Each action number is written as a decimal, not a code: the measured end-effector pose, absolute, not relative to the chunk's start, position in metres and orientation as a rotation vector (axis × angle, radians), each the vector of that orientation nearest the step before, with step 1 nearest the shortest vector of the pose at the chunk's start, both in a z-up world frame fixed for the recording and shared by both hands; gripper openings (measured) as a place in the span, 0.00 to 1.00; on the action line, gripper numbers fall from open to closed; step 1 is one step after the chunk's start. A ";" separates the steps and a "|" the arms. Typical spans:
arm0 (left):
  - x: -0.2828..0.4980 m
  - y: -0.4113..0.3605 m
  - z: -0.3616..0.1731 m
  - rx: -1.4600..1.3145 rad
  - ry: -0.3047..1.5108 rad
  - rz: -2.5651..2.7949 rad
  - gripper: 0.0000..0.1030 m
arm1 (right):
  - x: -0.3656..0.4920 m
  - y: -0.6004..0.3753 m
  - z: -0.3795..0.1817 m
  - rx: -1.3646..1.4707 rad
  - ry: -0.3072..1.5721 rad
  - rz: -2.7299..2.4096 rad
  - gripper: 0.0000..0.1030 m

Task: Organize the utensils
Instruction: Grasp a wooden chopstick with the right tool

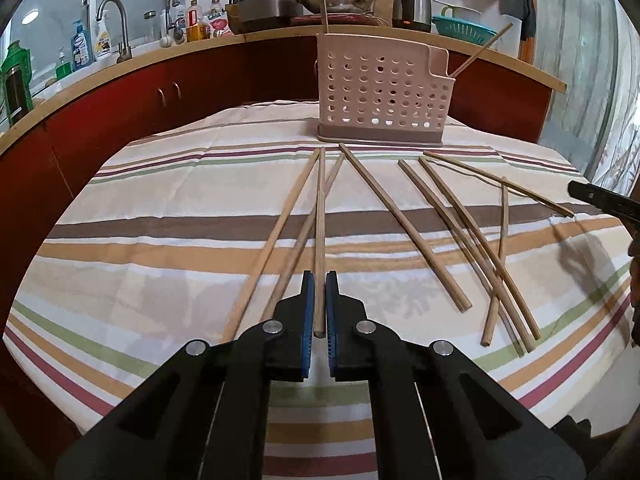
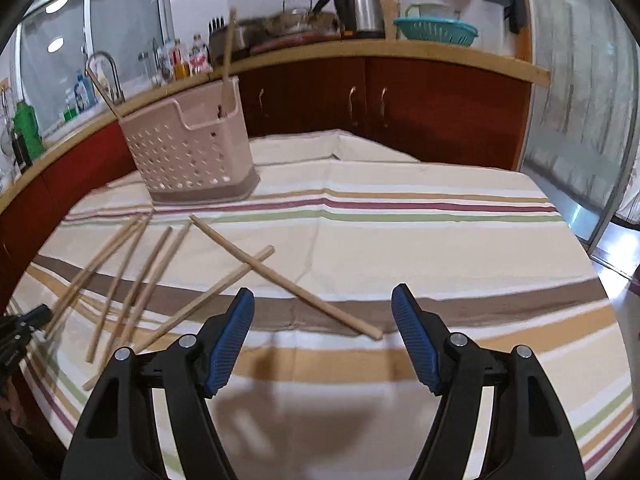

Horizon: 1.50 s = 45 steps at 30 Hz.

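My left gripper is shut on one wooden chopstick, which points away toward the pink perforated utensil holder. Two chopsticks stand in that holder. Several more chopsticks lie fanned over the striped tablecloth. My right gripper is open above the cloth with nothing between its blue pads. The near end of a long chopstick lies just ahead of its fingers. The holder stands at the far left in the right wrist view. The right gripper's tip shows at the right edge of the left wrist view.
Red cabinets and a wooden counter curve behind the table. On the counter are a kettle, a wok, a teal colander, bottles and a faucet. The left gripper shows at the left edge of the right wrist view.
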<state>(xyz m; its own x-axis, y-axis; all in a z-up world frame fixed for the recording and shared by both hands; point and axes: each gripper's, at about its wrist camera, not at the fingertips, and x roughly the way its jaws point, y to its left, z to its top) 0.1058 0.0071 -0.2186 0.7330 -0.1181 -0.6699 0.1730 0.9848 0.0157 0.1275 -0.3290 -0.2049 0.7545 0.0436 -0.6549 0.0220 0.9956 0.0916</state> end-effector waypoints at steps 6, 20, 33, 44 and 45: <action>0.109 0.008 -0.217 0.068 0.731 -0.171 0.06 | 0.149 -0.334 -0.227 0.100 0.832 0.038 0.62; 0.108 0.008 -0.218 0.069 0.728 -0.179 0.06 | 0.109 -0.321 -0.235 0.103 0.851 0.137 0.28; 0.101 0.010 -0.207 0.062 0.686 -0.176 0.06 | 0.078 -0.309 -0.214 0.079 0.719 0.105 0.07; 0.080 0.011 -0.170 0.044 0.570 -0.190 0.06 | 0.045 -0.301 -0.154 0.074 0.532 0.106 0.07; 0.078 0.011 -0.167 0.043 0.559 -0.191 0.06 | 0.043 -0.300 -0.151 0.074 0.519 0.106 0.07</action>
<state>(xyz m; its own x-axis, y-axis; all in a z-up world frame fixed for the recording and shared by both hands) 0.0781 0.0112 -0.1670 0.8306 -0.1682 -0.5309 0.1914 0.9814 -0.0115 0.0434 -0.3004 -0.1505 0.8630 0.1195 -0.4909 -0.0823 0.9919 0.0969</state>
